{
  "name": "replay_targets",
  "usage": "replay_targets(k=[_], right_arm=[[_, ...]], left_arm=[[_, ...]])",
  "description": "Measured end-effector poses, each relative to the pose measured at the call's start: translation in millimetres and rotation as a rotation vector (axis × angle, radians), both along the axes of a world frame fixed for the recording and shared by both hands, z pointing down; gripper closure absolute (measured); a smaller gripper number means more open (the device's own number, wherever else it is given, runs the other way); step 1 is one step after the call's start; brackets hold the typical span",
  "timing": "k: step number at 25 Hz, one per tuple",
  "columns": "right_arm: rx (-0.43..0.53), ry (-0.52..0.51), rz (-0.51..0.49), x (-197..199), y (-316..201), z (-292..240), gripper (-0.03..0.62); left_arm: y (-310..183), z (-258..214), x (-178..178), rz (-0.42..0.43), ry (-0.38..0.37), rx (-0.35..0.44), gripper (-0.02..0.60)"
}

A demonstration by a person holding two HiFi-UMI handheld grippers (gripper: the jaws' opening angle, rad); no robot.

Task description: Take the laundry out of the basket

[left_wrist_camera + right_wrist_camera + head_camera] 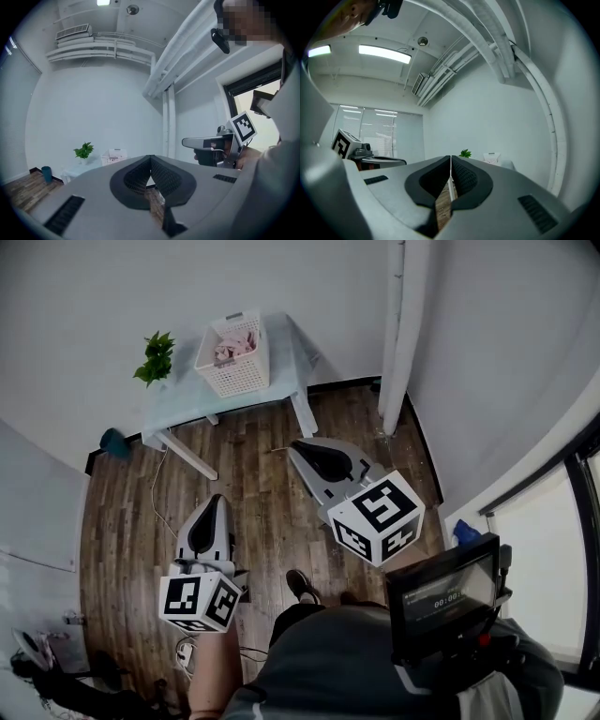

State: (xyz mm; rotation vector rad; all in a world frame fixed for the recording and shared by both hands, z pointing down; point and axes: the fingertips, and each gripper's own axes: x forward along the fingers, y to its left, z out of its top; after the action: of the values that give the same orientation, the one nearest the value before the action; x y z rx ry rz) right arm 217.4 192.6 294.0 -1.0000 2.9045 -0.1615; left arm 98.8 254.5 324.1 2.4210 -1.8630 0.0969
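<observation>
basket on the far counter, both jaws clenched and empty

the room had a dark wood plank floor and plain white walls. a pale counter on white legs stood against the far wall. at its right end sat a white lattice basket with the pinkish laundry heaped inside it. a small green plant stood near the basket on its left, apart from it. a teal bin sat on the floor beside the counter's left end.

a white pillar ran up the wall to the right of the counter, and a dark-framed window filled the right side. in the right gripper view, long ceiling lights glowed above a wall of blinds.

the left gripper and the right gripper were held out level over bare floor, well apart from the counter and pointed toward it. each gripper's jaws were clenched tip to tip with nothing between them.
</observation>
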Motion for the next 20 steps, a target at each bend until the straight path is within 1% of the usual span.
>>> replay_targets(k=[3, 9, 13, 15, 17, 20], right_arm=[[0.005, 0.01, 0.014, -13.1, -19.5, 2.5, 0.576], [0.004, 0.03, 0.043, -49.2, -56.7, 2.2, 0.576], [0.0, 0.046, 0.065, -98.2, -97.6, 2.1, 0.576], [0.0, 0.057, 0.07, -116.4, -111.3, 1.4, 0.576], [0.009, 0.064, 0.073, -123.7, -117.3, -1.6, 0.576], [0.024, 0.07, 0.079, -123.1, -120.4, -6.3, 0.576]], left_arm=[[-19.9, 3.7, -14.1, 0.011, 0.015, 0.008, 0.572], [-62.6, 4.5, -54.6, 0.032, 0.037, 0.011, 0.572], [-106.8, 5.1, -100.2, 0.064, 0.051, 0.011, 0.572], [-122.5, 4.2, -118.0, 0.073, 0.052, 0.012, 0.572], [-131.9, 2.9, -127.3, 0.076, 0.064, 0.018, 0.572], [-137.8, -0.2, -127.3, 0.084, 0.073, 0.027, 0.572]])
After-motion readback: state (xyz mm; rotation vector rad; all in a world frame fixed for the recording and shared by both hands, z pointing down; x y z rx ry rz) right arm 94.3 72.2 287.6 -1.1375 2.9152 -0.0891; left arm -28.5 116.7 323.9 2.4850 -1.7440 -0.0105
